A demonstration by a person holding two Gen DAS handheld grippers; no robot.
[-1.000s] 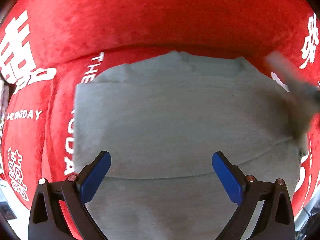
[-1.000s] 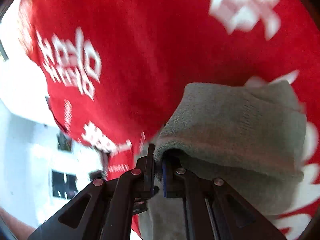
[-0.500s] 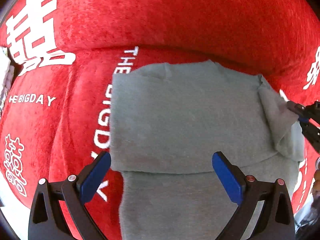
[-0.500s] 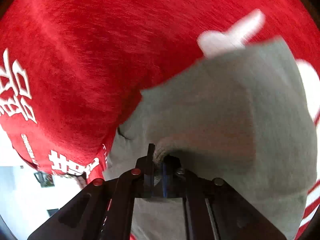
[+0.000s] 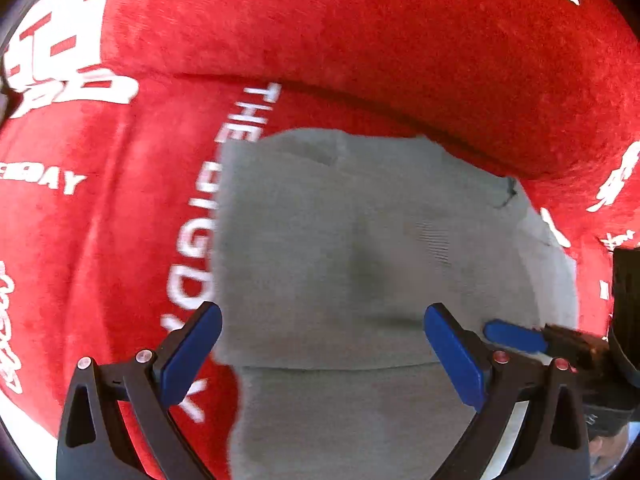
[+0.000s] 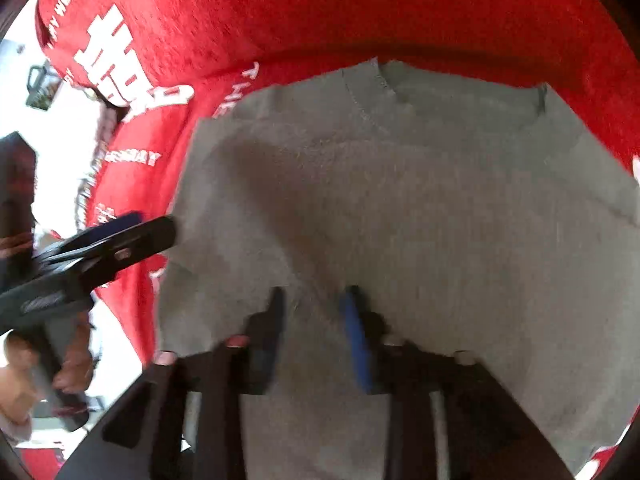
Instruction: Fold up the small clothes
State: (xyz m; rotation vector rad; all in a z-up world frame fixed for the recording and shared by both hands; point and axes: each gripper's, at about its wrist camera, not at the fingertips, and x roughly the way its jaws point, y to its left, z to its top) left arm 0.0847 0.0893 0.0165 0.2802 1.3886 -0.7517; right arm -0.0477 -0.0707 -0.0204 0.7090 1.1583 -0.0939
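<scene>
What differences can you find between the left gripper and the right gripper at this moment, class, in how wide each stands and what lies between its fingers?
The left gripper stands wide open; the right gripper has only a narrow gap, its jaws having just been opening. The left gripper spans the folded left edge of the grey garment and the red cover beside it; the right gripper has only grey cloth in front. Both point down at the garment, have blue pads, and grip nothing.

Left gripper (image 5: 322,354): lower centre of frame, jaws spread wide, nothing between pads, pointing steeply down.
Right gripper (image 6: 316,332): lower centre of frame, jaws just been opening, now parted halfway, pads clear of cloth.
Hand (image 6: 24,384): lower left, gripping handle.
</scene>
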